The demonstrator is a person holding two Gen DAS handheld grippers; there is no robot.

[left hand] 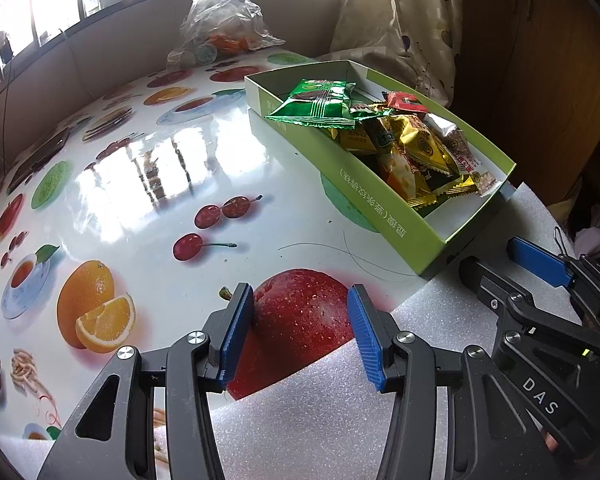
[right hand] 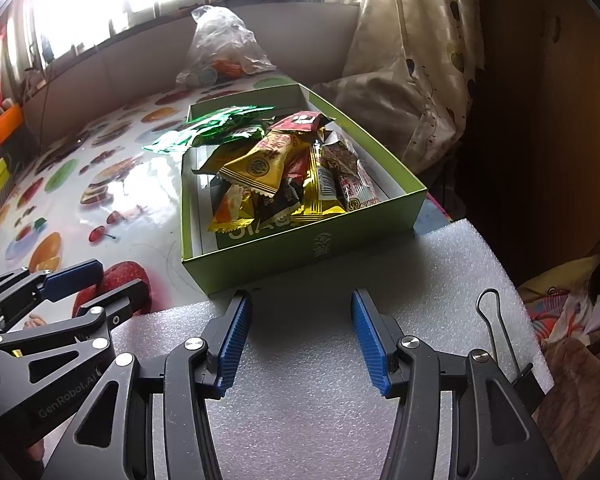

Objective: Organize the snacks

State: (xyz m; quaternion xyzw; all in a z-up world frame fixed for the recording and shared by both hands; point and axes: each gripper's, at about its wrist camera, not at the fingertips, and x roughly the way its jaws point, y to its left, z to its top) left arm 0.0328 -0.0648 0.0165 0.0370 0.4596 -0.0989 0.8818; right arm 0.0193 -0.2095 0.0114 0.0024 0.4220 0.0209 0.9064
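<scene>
Right-wrist view: both the right gripper (right hand: 300, 340) and left gripper (right hand: 88, 280) hang empty, jaws apart, while foil-wrapped snack packets (right hand: 284, 176) fill the shallow green cardboard box (right hand: 300, 256) at twelve o'clock, one green packet (right hand: 204, 132) overhanging its rim, tidying seemingly almost finished.

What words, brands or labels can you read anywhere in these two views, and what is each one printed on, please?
"DAS": on the right gripper body, left wrist view.
"GenRobot.AI": on the left gripper body, right wrist view.
Chinese characters on the green box wall: visible, too distorted to quote.
Print on the snack packets: too small or crumpled to read.
</scene>
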